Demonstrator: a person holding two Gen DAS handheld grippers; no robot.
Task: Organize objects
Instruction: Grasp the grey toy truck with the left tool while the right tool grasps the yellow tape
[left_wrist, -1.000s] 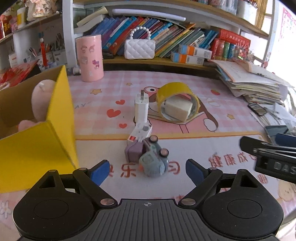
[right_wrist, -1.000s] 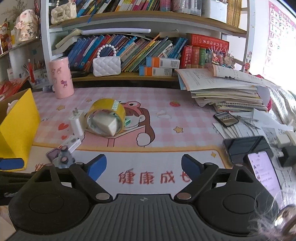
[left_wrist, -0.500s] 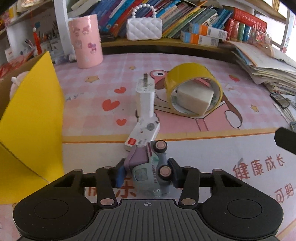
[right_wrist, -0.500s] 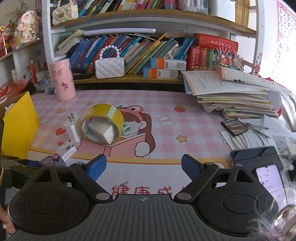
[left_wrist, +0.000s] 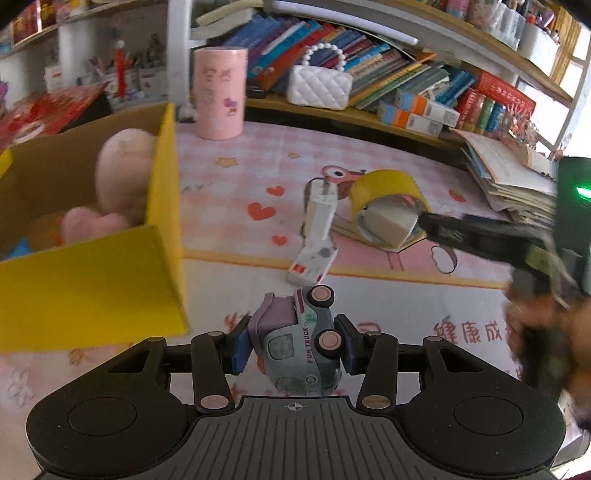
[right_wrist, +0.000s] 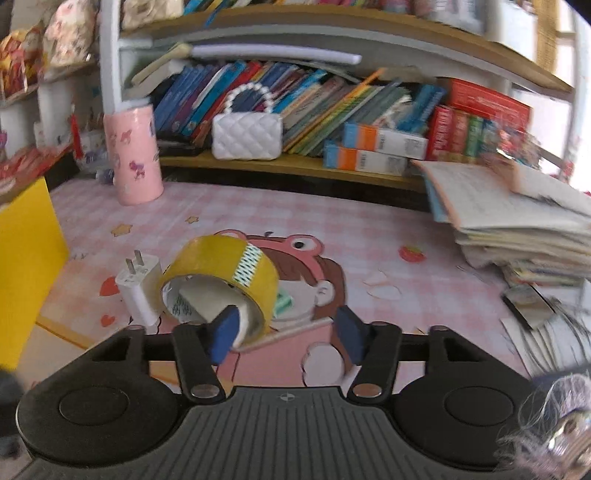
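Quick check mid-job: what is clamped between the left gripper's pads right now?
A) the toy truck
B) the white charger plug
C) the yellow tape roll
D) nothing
A: in the left wrist view the left gripper has its blue pads pressed on both sides of the toy truck, while the yellow tape roll and white charger plug lie farther out on the mat.

Looked to me like child's study corner at home. I saw bookshelf (right_wrist: 295, 99) crammed with picture books, pink cartoon desk mat (right_wrist: 369, 236), quilted white toy purse (right_wrist: 246, 136), plush toy (left_wrist: 122, 166) in yellow box (left_wrist: 92, 280), workbooks (right_wrist: 517, 214) stacked at right.
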